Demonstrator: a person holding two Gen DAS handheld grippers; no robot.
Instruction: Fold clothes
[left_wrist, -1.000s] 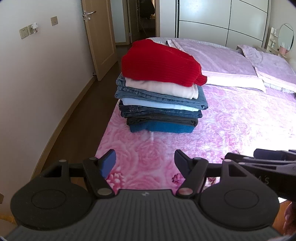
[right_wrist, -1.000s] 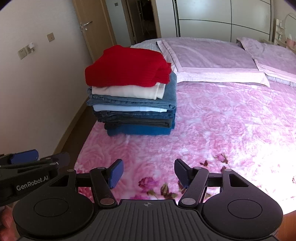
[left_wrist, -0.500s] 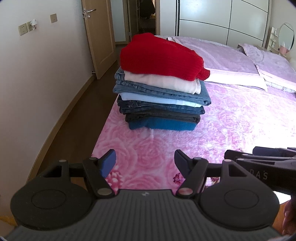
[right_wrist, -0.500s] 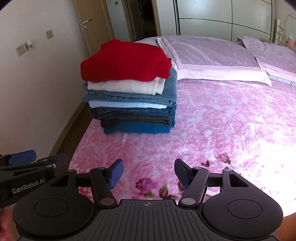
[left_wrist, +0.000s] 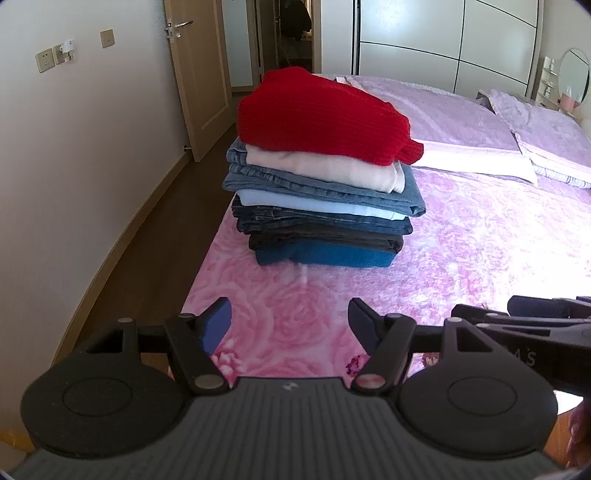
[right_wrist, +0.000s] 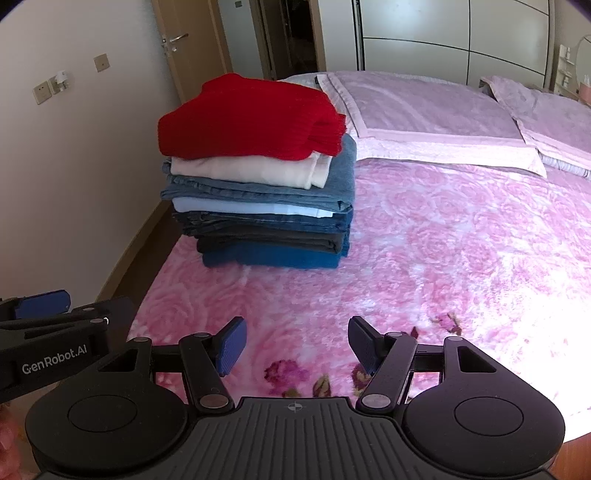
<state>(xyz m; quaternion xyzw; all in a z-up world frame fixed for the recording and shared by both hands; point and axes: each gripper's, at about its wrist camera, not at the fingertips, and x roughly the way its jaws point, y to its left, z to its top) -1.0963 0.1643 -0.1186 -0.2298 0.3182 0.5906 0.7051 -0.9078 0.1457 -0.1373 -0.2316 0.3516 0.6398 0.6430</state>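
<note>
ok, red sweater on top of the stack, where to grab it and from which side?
Probably the near folded edge of the red sweater, coming in level from the front. That edge is thick and rounded and overhangs the cream garment beneath, so fingers can pinch it alone. Both the left gripper and the right gripper are open and empty, so take one front corner each.

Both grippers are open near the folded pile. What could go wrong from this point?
The red sweater sits bulky and rounded atop the stack of folded clothes, so a nudge might slide it off. The stack stands near the bed's left edge, above the wooden floor; pushing it could tip garments over.
</note>
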